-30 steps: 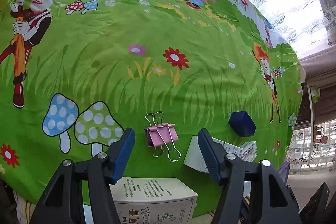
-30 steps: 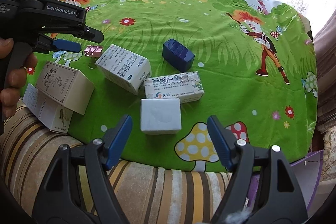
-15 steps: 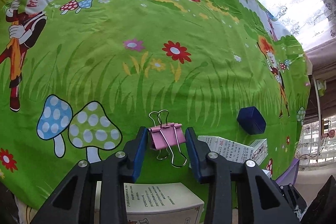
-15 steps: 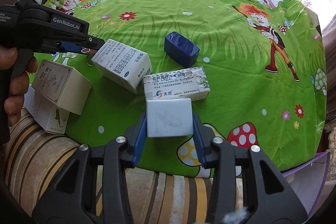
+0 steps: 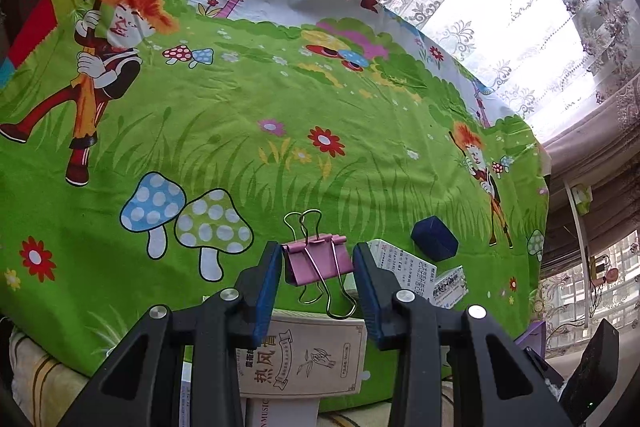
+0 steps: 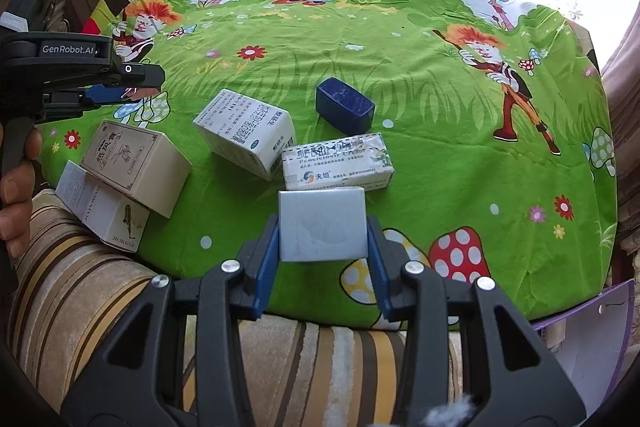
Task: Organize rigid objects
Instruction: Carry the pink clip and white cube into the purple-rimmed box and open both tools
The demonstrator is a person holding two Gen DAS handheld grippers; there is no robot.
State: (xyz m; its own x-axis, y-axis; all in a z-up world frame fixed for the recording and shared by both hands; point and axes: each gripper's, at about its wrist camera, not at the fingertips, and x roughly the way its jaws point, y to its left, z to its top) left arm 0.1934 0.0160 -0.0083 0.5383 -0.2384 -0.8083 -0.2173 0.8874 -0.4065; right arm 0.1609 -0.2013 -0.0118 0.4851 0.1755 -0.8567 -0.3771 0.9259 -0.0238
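Left wrist view puts our left gripper at the lower centre of the frame, its blue pads clamped on a pink binder clip from both sides. The clip's wire handles point up and down the frame, and it appears held above the green cartoon tablecloth. Below the clip, at the bottom centre, we see a beige box with dark printed characters. To the right of the fingers lie a white printed box and, further right, a dark blue block.

In the right wrist view our right gripper sits at the lower centre, its jaws pressed against the two sides of a plain white box near the cloth's lower edge. Just above it, touching or nearly so, lies a white medicine carton with blue lettering. In the middle of the frame rests the dark blue block, apart from the cartons. At the left edge a hand holds the left gripper's handle, beside a striped cushion.
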